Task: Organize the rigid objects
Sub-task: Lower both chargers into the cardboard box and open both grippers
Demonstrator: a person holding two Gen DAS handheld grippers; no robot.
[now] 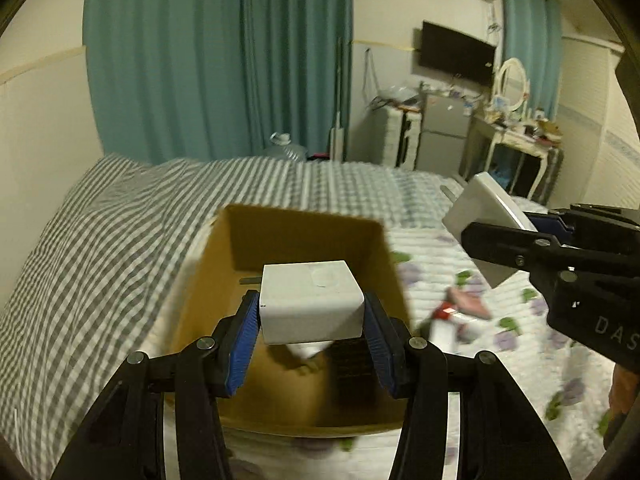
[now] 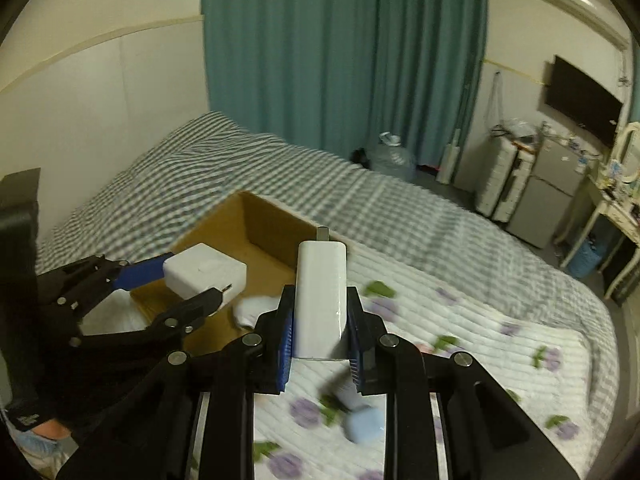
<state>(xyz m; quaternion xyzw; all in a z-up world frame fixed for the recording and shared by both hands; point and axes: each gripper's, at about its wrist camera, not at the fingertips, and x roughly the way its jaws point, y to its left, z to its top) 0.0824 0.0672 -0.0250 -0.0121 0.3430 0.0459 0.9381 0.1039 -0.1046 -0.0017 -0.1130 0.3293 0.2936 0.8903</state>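
My left gripper (image 1: 311, 312) is shut on a white square charger block (image 1: 310, 304) and holds it above an open cardboard box (image 1: 298, 236) on the bed. The box holds a white item and a dark item, both blurred. My right gripper (image 2: 320, 334) is shut on a flat white power adapter (image 2: 322, 296) with a metal plug at its tip, held in the air to the right of the box (image 2: 256, 224). The right gripper and its adapter (image 1: 486, 220) also show at the right of the left wrist view. The left gripper (image 2: 188, 280) and block (image 2: 204, 270) show at the left of the right wrist view.
The box sits where a grey checked blanket (image 1: 100, 248) meets a white quilt with purple flowers (image 2: 460, 340). A red and white item (image 1: 452, 316) and a light blue object (image 2: 364, 426) lie on the quilt. Teal curtains, a fridge and a cluttered dressing table stand beyond.
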